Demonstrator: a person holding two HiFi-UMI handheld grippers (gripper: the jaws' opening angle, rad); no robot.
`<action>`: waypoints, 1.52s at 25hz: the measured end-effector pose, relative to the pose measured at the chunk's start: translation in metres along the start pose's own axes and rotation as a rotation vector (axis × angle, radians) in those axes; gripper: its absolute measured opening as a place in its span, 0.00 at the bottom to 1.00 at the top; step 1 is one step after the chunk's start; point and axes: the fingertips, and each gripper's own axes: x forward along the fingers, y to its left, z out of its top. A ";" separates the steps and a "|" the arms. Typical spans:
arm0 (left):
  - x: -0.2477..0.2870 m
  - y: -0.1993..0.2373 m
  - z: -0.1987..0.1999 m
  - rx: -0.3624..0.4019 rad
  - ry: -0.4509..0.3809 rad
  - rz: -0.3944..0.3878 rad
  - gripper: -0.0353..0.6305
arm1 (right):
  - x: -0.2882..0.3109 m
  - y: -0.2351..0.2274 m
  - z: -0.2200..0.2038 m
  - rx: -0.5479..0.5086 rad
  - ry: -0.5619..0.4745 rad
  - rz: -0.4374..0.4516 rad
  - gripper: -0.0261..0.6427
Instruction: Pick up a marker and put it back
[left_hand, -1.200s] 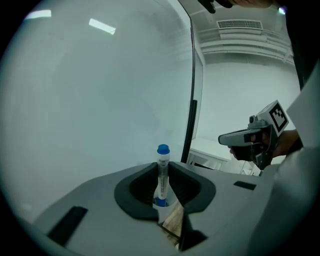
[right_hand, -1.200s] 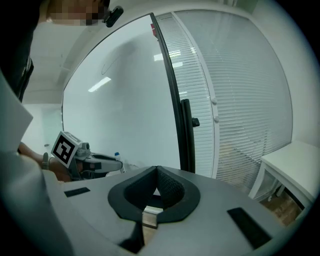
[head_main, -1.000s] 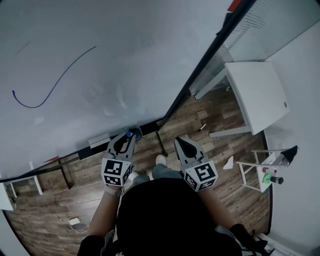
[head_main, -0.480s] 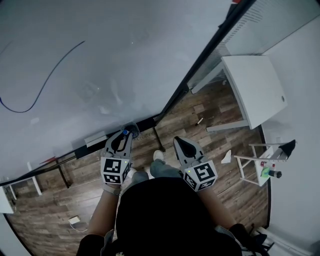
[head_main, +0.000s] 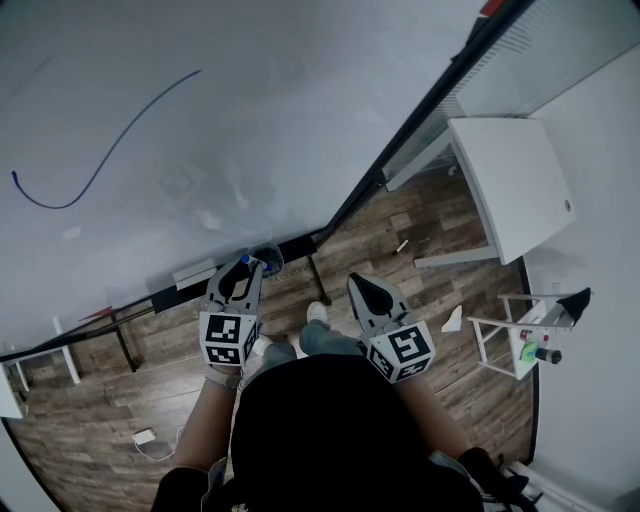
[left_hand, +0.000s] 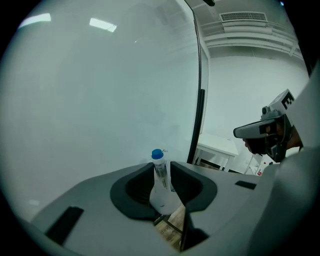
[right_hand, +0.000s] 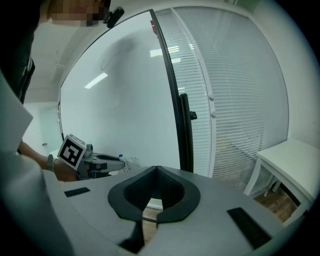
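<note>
A white marker with a blue cap (left_hand: 159, 172) stands upright between the tips of my left gripper (left_hand: 161, 165). Its jaws are opening, and the pads look to have just come off the marker's barrel. From the head view, that gripper (head_main: 248, 268) points at the ledge (head_main: 195, 274) under the whiteboard (head_main: 250, 100), with the marker's cap (head_main: 245, 261) beside a round holder (head_main: 268, 262). My right gripper (right_hand: 157, 169) is shut and empty, held level with the left one (head_main: 358, 284) over the floor. Its view shows the left gripper (right_hand: 111, 160) and the marker (right_hand: 121, 159) at the board.
A curved blue line (head_main: 110, 150) is drawn on the whiteboard. A white table (head_main: 510, 185) stands to the right by the blinds (right_hand: 240, 100). A small stand (head_main: 520, 335) with bottles is at the far right. A cable (head_main: 145, 437) lies on the wooden floor.
The head view has swayed a little. The left gripper stays at the board's ledge with the marker between its jaws. The right gripper has not moved.
</note>
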 end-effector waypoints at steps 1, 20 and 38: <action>-0.002 0.002 0.000 -0.003 0.005 0.007 0.21 | 0.002 0.001 0.001 -0.003 -0.001 0.007 0.08; -0.105 0.055 0.014 -0.064 -0.085 0.295 0.21 | 0.059 0.093 0.037 -0.123 -0.029 0.323 0.08; -0.248 0.088 -0.020 -0.183 -0.132 0.639 0.17 | 0.082 0.232 0.047 -0.267 -0.017 0.701 0.08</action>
